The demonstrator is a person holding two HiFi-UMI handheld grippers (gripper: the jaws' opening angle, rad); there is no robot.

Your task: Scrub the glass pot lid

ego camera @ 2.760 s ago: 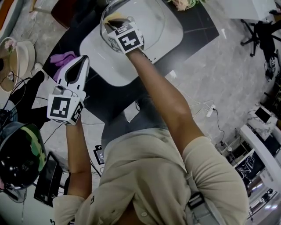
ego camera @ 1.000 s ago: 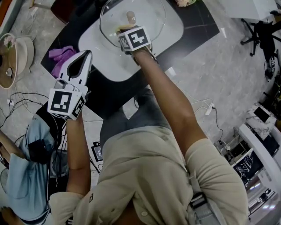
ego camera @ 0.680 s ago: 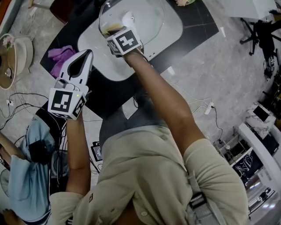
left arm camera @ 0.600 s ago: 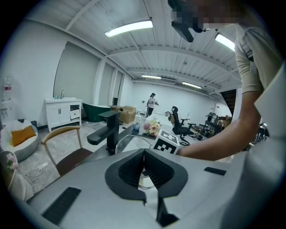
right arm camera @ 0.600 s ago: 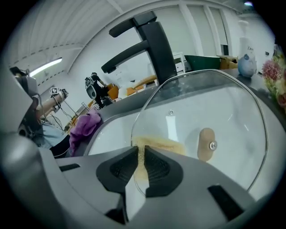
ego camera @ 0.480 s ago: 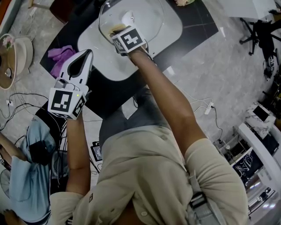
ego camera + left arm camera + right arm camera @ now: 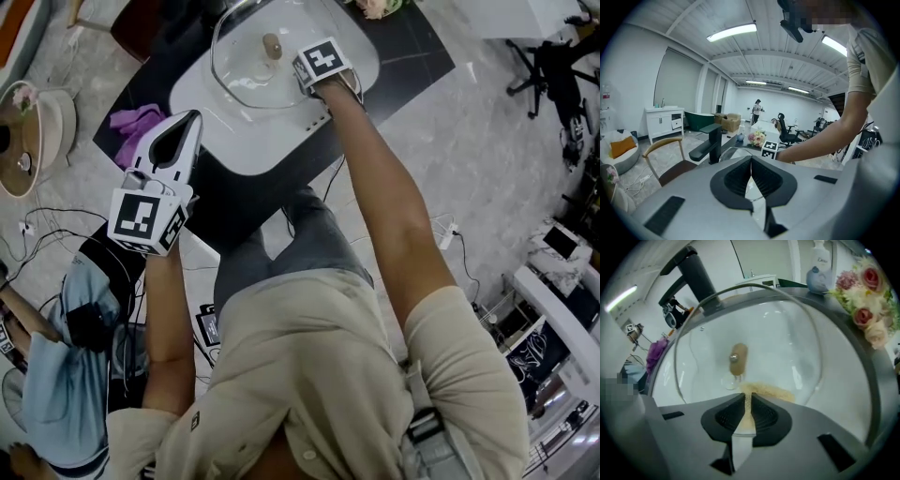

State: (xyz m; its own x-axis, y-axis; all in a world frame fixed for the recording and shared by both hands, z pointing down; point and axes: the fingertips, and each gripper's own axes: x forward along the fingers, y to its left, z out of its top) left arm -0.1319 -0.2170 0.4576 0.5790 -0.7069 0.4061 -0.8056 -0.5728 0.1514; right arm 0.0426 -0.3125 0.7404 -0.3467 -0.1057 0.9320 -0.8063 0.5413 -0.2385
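The glass pot lid lies in the white sink, its wooden knob pointing up. My right gripper is at the lid's right rim, shut on a tan sponge that presses on the glass just in front of the knob. The lid fills the right gripper view. My left gripper hangs off to the left over the black counter, jaws shut with nothing between them, well apart from the lid.
A black faucet stands behind the sink. A purple cloth lies on the counter at left. Flowers and a soap bottle stand at the far right. A person in blue crouches lower left among cables.
My right gripper has slid the sponge from the lid's left side across to its right rim, leaving the knob in plain view. The left gripper has hardly moved.
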